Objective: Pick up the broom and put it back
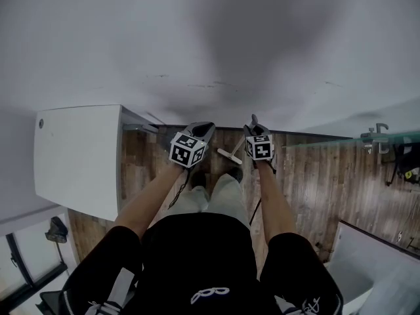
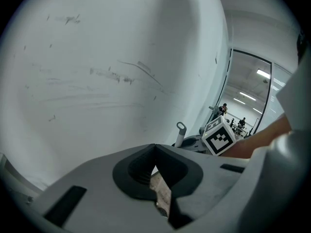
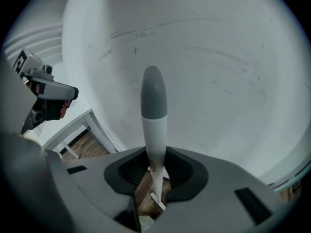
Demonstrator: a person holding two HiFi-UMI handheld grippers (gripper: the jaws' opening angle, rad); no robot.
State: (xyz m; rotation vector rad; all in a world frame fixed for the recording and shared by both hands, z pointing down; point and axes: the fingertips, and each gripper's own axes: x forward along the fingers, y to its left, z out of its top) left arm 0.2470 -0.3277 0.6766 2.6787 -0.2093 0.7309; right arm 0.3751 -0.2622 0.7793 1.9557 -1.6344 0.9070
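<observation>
The broom's handle [image 3: 153, 115], white with a grey tip, stands upright in front of the white wall [image 3: 218, 57]. My right gripper [image 3: 154, 164] is shut on its shaft. In the head view the grey tip [image 1: 254, 119] sticks up above the right gripper [image 1: 255, 128], and a short white bar of the broom [image 1: 230, 155] shows lower down, between the two grippers. My left gripper [image 1: 202, 128] hangs just left of it, close to the wall. Its jaws meet at the tips with nothing between them [image 2: 155, 147]. The handle's looped end [image 2: 181, 127] shows past it.
A white cabinet [image 1: 79, 156] stands against the wall at the left. A glass panel with a metal fitting [image 1: 377, 136] is at the right. Wooden floor [image 1: 328, 182] runs below, with the person's legs over it. Another white surface [image 1: 374, 254] lies at the lower right.
</observation>
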